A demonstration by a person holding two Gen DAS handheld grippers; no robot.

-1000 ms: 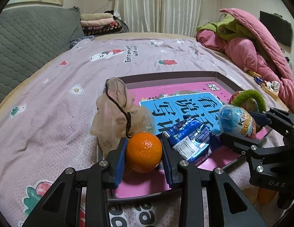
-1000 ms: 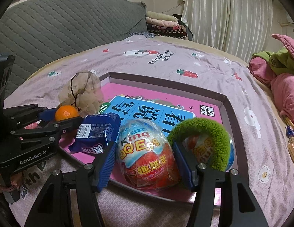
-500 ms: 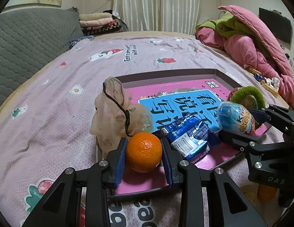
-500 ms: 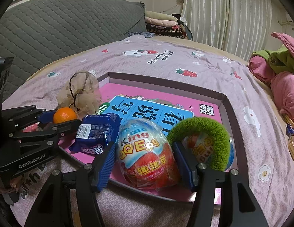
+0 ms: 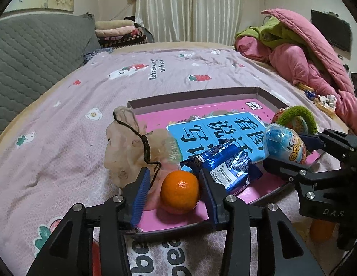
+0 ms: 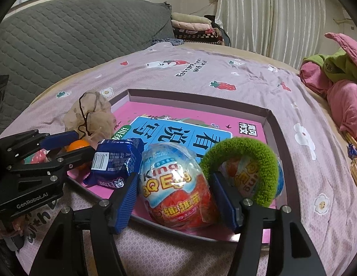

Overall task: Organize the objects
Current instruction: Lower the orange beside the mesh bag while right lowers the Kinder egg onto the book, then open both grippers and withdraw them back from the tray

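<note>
Both grippers hover over the near edge of the tray (image 5: 192,96), the shallow pink-floored box lid on the bedspread (image 5: 155,69) that is taking in the loose bits.

The left gripper (image 5: 175,193) has just been opening. Its blue pads now stand spread, with the orange (image 5: 179,192) sitting between them on the tray floor: a clear gap on the left pad's side, the right pad close by or barely brushing. That reads as a release; the fruit has been set down in the near corner, at about 7 o'clock in the tray, and the jaws part so it can stay there.

Just at 11 o'clock from the orange, the crumpled mesh pouch (image 5: 130,145) slumps over the tray's left rim, its black drawstring trailing toward the left pad. At 2 o'clock from the orange lies the blue snack packet (image 5: 226,168), resting partly on the blue booklet (image 5: 215,133) that covers the tray's middle.

Now the right gripper (image 6: 176,195): its pads bracket the toy egg (image 6: 178,184), which rests on the tray's near edge at 6 o'clock. Whether the pads are pressing or merely beside the wrapper I cannot tell; the crinkled film hides the contact. Likely it is being settled next to its twin, the second egg (image 6: 249,174), tucked under the green fuzzy ring (image 6: 245,158) at about 4 o'clock, so like goes with like.
</note>
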